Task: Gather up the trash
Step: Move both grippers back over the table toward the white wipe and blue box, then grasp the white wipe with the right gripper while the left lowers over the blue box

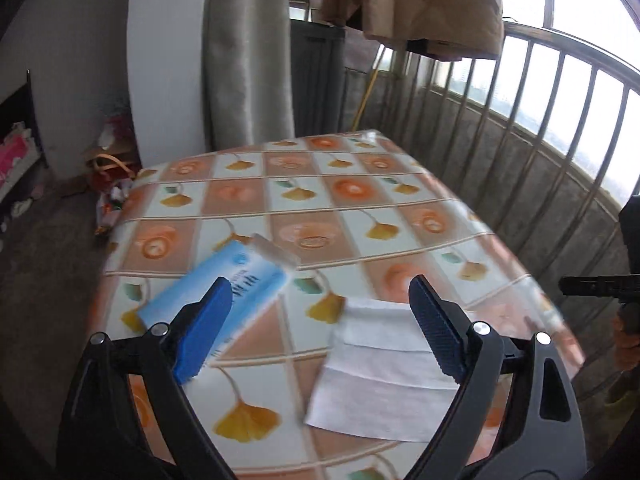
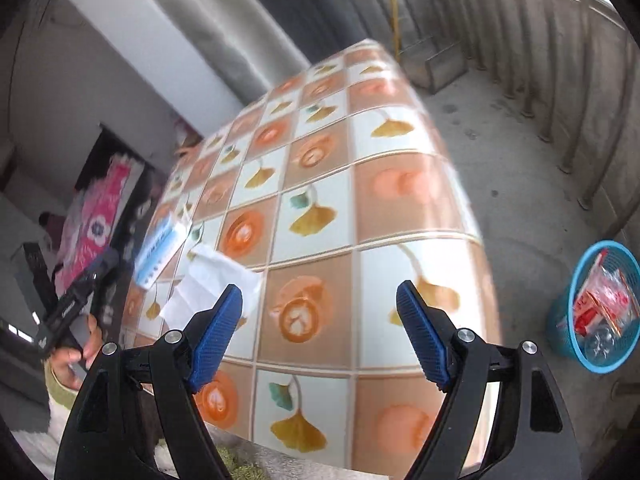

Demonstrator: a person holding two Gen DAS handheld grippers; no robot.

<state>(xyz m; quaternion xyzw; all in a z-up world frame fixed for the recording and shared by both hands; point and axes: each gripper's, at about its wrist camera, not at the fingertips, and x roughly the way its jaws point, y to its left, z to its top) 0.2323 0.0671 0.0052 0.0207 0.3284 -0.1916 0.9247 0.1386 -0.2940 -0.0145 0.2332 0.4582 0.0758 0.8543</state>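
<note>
A blue tissue pack [image 1: 224, 292] and a flat white paper tissue [image 1: 384, 372] lie on the table [image 1: 360, 184], which has an orange and white ginkgo-print cloth. My left gripper [image 1: 320, 284] hovers open above them, with nothing between its blue pads. My right gripper [image 2: 320, 290] is open and empty over the table's near right part [image 2: 320, 184]. From there the tissue pack [image 2: 160, 252] and white tissue [image 2: 212, 284] sit to its left. A blue mesh basket [image 2: 600, 308] stands on the floor to the right, holding a red and white wrapper and clear plastic.
A metal railing [image 1: 520, 120] and a concrete wall run behind and right of the table. A grey curtain [image 1: 248, 60] hangs at the back. Bags and clutter [image 1: 112, 168] lie on the floor at left. A hand [image 2: 76, 356] holds the other gripper's handle at lower left.
</note>
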